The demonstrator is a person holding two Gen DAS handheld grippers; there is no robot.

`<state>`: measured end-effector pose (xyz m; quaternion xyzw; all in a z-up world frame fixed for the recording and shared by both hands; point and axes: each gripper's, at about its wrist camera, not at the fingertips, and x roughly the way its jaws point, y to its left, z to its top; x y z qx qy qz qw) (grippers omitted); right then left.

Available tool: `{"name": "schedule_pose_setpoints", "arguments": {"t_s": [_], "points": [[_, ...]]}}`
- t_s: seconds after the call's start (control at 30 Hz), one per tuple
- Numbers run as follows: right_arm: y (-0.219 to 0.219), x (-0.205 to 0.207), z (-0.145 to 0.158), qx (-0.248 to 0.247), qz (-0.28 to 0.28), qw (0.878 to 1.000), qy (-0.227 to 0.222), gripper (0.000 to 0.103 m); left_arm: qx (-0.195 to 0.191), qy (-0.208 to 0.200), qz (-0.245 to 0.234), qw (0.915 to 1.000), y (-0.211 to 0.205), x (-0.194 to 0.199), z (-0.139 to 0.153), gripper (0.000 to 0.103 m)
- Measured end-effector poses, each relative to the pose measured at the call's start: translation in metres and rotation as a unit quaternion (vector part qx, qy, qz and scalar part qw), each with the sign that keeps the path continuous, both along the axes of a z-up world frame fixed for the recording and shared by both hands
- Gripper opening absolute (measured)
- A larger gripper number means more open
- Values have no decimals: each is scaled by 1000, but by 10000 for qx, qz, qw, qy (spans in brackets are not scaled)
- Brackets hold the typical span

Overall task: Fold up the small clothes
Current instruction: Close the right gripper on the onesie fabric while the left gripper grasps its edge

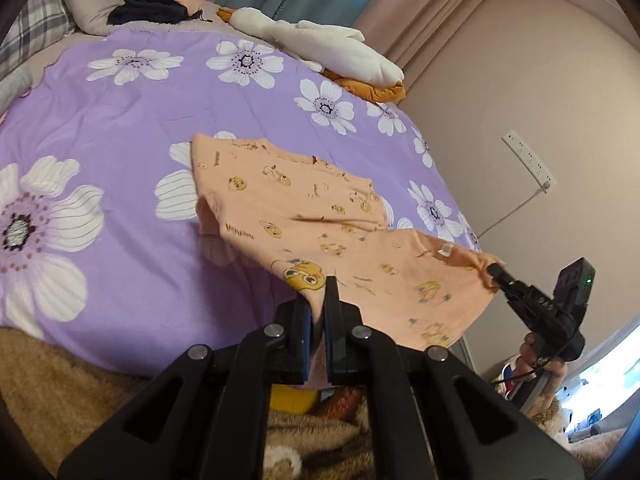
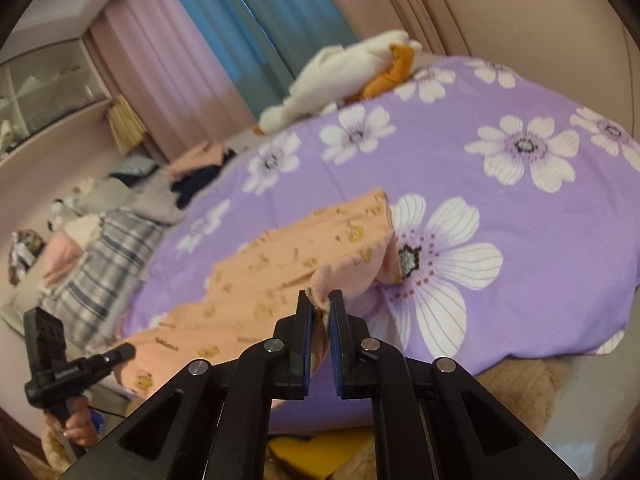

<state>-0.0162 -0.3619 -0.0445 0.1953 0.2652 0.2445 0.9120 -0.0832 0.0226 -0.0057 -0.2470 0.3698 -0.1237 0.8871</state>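
Peach shirt (image 1: 320,216) pinched at near edge of bed (image 1: 120,120) by left gripper (image 1: 318,300) and right gripper (image 2: 320,308); thin grips, could slip and flop crooked.

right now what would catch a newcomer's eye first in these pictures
The peach shirt with yellow cartoon prints, held up off the bed, one edge pinched in the left gripper and another in the right gripper. Beneath it spreads the purple bedcover with big white flowers, a white plush goose at its far edge.
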Motion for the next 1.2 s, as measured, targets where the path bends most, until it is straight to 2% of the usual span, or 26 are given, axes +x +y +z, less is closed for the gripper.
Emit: {"name": "schedule_pose_setpoints", "arguments": {"t_s": [0.3,0.5,0.63,1.0,1.2], "points": [[-15,-8,-10,402,-47,9990,198,10,-346,308,158,9988,12,-15,-9,4],[-12,13,-14,515,-13,9983,277,10,-472,349,272,9979,21,4,-10,4],[-6,45,-18,634,29,9972,396,10,-518,477,426,9966,31,41,-16,5],[29,165,-13,690,-92,9955,643,10,-723,697,813,9916,65,155,-32,5],[54,233,-34,596,-206,9920,1097,10,-881,1097,1211,9826,85,221,-62,5]]}}
